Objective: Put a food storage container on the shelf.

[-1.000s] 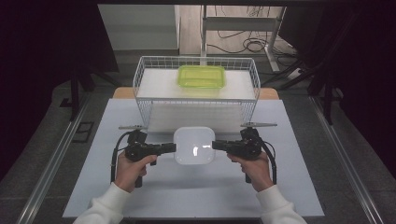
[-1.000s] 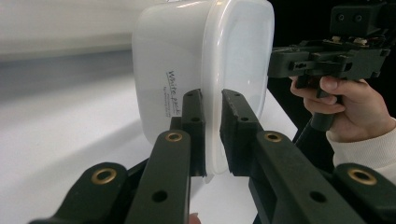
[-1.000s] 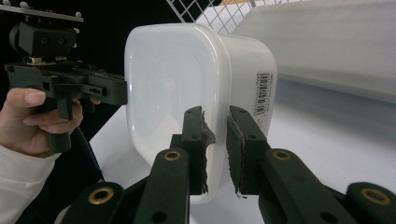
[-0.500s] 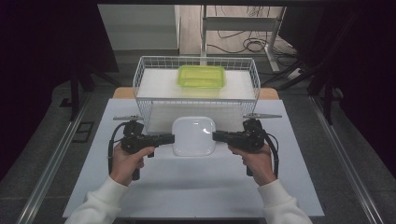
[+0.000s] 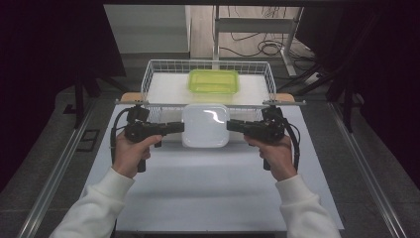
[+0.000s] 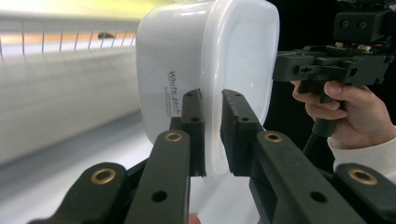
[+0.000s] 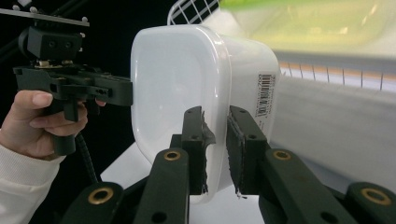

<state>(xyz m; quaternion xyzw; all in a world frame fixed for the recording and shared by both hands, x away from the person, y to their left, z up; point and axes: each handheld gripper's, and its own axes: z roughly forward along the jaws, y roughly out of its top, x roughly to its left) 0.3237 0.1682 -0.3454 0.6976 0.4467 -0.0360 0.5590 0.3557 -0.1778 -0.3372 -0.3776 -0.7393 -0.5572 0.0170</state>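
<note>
The white container (image 5: 205, 126) is held above the table (image 5: 208, 188), just before the wire basket (image 5: 148, 82) at 12 o'clock, its rim clamped at 9 o'clock by the left gripper (image 5: 181, 127) and at 3 o'clock by the right gripper (image 5: 230, 124). If the grippers are raised unevenly, the rim could slip free or catch the basket's front wall.

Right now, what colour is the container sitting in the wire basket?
Translucent lime green container, lying in the white wire basket; clearest in the high view.
</note>
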